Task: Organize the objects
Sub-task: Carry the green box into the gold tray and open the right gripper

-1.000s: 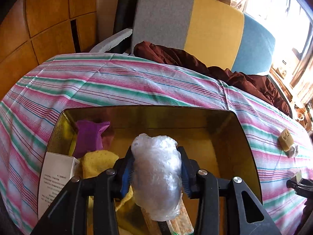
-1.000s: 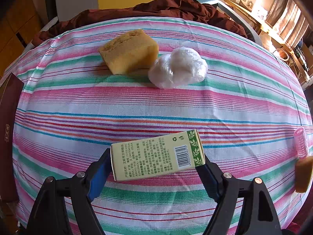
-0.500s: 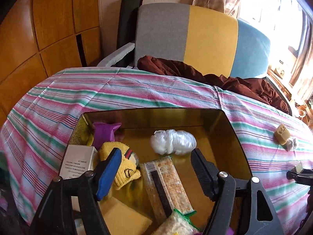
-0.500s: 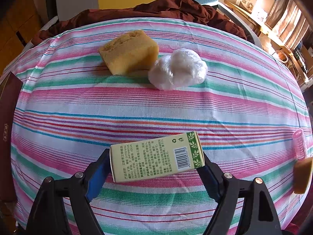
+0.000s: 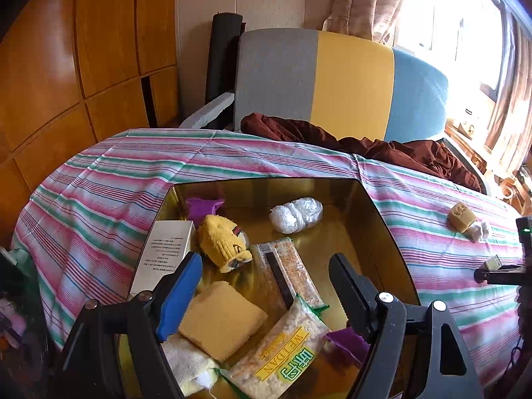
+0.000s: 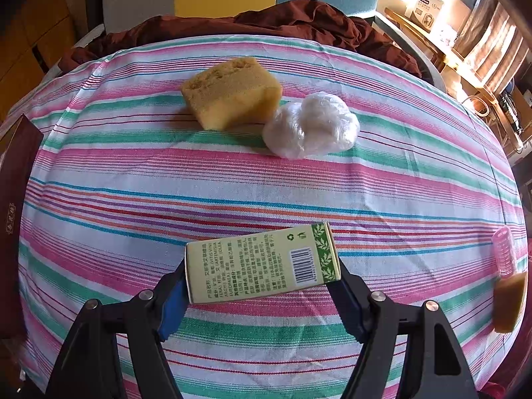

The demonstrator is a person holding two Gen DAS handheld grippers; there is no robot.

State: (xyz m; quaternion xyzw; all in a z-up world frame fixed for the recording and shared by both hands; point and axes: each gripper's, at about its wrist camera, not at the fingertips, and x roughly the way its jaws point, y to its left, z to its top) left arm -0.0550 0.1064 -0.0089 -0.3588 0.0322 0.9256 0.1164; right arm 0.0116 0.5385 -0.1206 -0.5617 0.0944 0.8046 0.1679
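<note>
My left gripper [image 5: 266, 276] is open and empty above a gold-lined box [image 5: 382, 232] on the striped cloth. In the box lie a clear plastic bundle [image 5: 296, 214], a yellow knit item [image 5: 224, 244], a yellow sponge [image 5: 221, 319], a white carton [image 5: 164, 252], snack packs [image 5: 286, 272] and purple pieces [image 5: 202, 206]. My right gripper [image 6: 262, 266] is shut on a pale green carton [image 6: 262, 262], held level just above the cloth. Beyond it lie a yellow sponge [image 6: 232, 93] and a white plastic bundle [image 6: 312, 124], touching.
A pink hair roller [image 6: 505, 254] and an orange block [image 6: 508, 301] sit at the cloth's right edge. The dark box side [image 6: 13, 206] is at the left. A brown cloth [image 5: 382, 151] and a grey-yellow-blue chair [image 5: 332, 83] stand behind the table.
My left gripper opened and let the plastic bundle fall into the box, then drew back and up. My right gripper kept hold of the green carton with almost no movement.
</note>
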